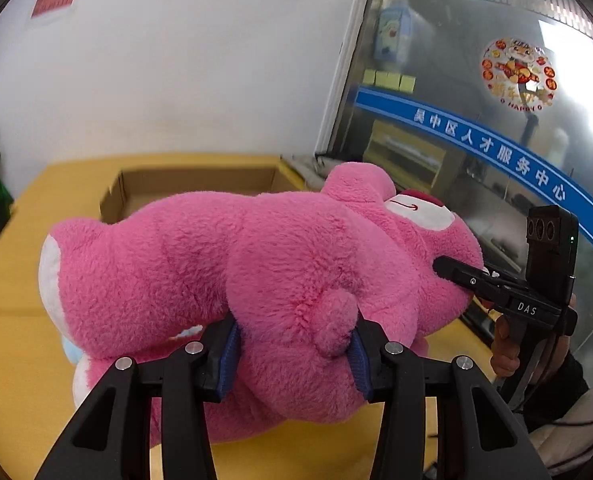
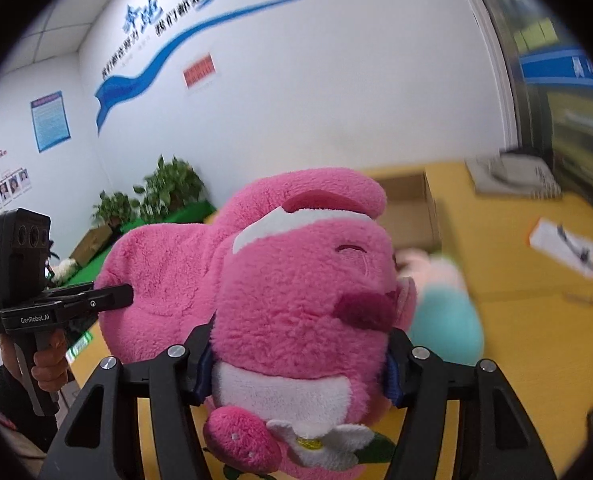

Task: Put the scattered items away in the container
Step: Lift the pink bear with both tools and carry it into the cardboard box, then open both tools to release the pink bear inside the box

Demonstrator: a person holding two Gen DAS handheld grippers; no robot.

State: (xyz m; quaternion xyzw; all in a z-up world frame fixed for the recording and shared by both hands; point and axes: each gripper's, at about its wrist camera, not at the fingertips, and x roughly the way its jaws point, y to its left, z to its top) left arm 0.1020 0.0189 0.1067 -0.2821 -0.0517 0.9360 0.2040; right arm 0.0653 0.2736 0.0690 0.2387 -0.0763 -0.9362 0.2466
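Note:
A large pink plush bear [image 1: 224,264] hangs sideways above the yellow table, held from both ends. My left gripper [image 1: 292,356] is shut on its rump, with the blue pads sunk into the fur beside the tail. My right gripper [image 2: 296,372] is shut on the bear [image 2: 296,280] just under the head, above the white bib and flower. In the left wrist view a black finger [image 1: 456,274] of the right gripper presses into the head. Behind the bear stands an open cardboard box [image 1: 192,184], also seen in the right wrist view [image 2: 412,208].
A pale blue and pink plush toy [image 2: 444,320] lies on the yellow table [image 2: 516,340] under the bear. A sheet of paper [image 2: 564,246], a grey item [image 2: 512,176] and cables lie at the right. A glass wall [image 1: 476,120] borders the table. Potted plants [image 2: 168,192] stand beyond.

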